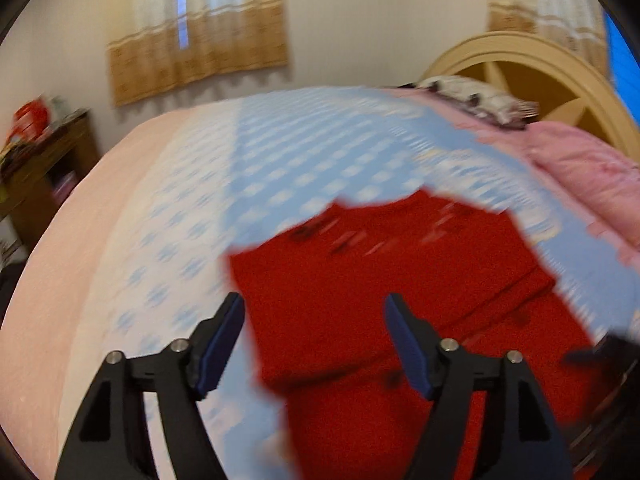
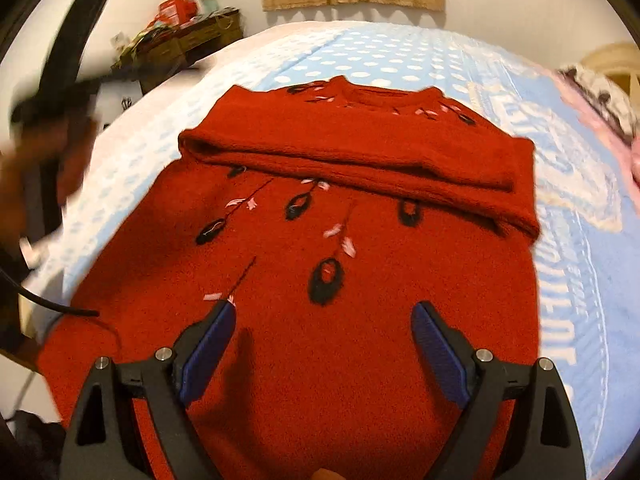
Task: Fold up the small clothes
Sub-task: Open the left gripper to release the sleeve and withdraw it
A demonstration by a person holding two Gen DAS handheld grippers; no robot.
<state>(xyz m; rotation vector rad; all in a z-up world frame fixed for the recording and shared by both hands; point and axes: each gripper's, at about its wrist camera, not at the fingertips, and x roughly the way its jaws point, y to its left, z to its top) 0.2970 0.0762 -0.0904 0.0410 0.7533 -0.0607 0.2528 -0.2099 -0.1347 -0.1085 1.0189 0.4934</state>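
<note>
A: Red sweater, fuzzy knit with black oval embroidery, lies flat on the blue dotted bedspread, directly ahead of the right gripper; sleeves folded across its chest.

B: Jaws?

A: Right spread, empty. Left gripper spread above the sweater's edge; that view blurred, hem cut off.
</note>
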